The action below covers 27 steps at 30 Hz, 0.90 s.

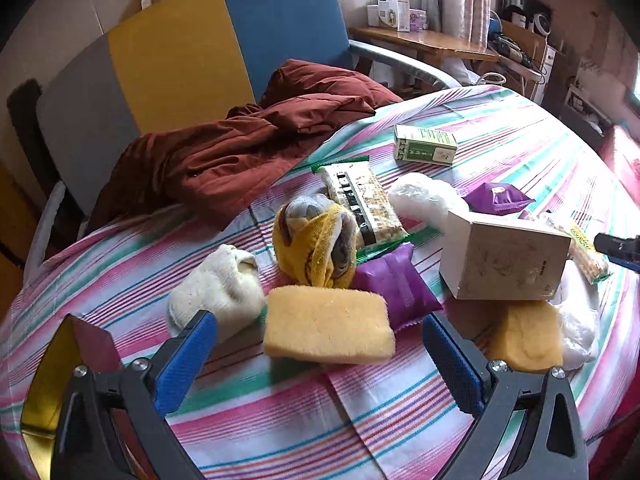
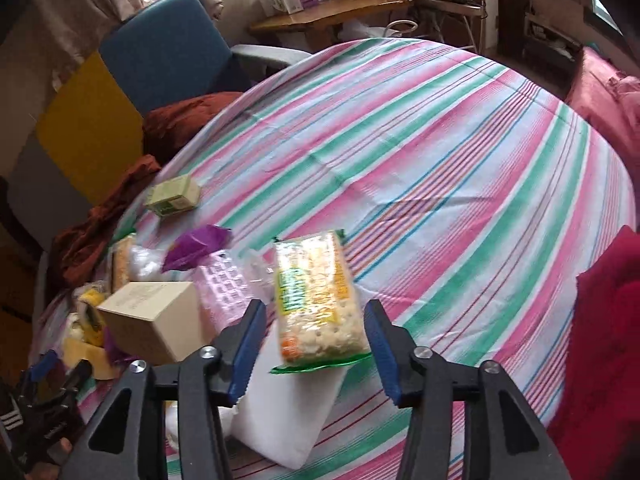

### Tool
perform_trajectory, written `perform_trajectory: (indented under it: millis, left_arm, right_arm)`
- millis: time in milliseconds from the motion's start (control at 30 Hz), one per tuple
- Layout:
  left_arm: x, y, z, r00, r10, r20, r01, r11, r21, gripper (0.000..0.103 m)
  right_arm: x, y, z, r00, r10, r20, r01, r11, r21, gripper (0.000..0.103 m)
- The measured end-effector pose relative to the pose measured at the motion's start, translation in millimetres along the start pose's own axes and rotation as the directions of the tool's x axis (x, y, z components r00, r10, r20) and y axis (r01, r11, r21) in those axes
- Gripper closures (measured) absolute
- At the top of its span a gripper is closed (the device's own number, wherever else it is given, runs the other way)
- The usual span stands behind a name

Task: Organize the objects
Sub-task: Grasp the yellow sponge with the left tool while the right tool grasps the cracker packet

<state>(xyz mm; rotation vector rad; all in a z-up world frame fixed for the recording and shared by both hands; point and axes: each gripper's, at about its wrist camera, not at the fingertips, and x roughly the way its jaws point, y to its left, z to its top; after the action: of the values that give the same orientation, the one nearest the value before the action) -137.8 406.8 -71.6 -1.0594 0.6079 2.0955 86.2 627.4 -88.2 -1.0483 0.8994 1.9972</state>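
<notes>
Looking down my right gripper, I see its blue-padded jaws standing apart, released, with a cracker packet lying between them but touched by neither pad. The packet is clear film with a green crimped end and yellow-green print, pale square crackers showing through; its near end rests on a white block, its far end points to twelve o'clock over the striped cloth. At nine o'clock sits a tan cardboard box; at ten, a purple sachet; farther out at eleven, a small green carton.

My left gripper is likewise spread, gripping nothing. A yellow sponge lies between its fingertips, clear of both pads. A cream sock roll sits at ten o'clock, a yellow-and-grey sock bundle at twelve, a purple pouch at one. A rust-red quilt lies heaped beyond, against a blue chair.
</notes>
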Motion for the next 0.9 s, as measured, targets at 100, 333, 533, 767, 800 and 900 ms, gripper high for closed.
perform_trajectory:
  millis: [100,333,533,767,800,900]
  left_arm:
    - [5.6,1.9,0.6,1.000,-0.029,-0.011,0.029,1.000,0.003,0.015]
    - [5.0,0.0,-3.6,0.994,-0.110,0.000,0.110,0.994,0.011,0.043]
    - [-38.5,4.6,-16.6,0.984,-0.165,0.073,0.167,0.985,-0.028,0.043]
    - [-110.3,14.8,-53.3,0.978,-0.135,0.157,0.149,0.985,-0.082,0.042]
    - [-119.1,18.3,-59.3,0.979,-0.119,0.163,0.135,0.987,-0.091,0.042]
    - [-148.8,35.1,-80.7,0.980,-0.041,0.193,0.068,0.988,-0.138,0.041]
  right_arm:
    - [10.4,6.2,0.3,0.999,-0.016,-0.037,0.015,1.000,-0.027,0.042]
    - [26.1,10.6,-0.8,0.993,-0.094,-0.075,0.087,0.992,-0.088,0.054]
    - [17.4,7.6,0.5,0.996,-0.078,-0.045,0.074,0.994,-0.083,0.055]
    - [-8.2,12.9,4.7,0.997,0.054,0.060,-0.049,0.996,-0.071,0.055]
    - [-13.5,16.8,3.9,0.994,0.076,0.079,-0.069,0.994,-0.089,0.055]
    - [-27.7,23.4,0.1,0.983,0.131,0.125,-0.115,0.985,-0.129,0.055]
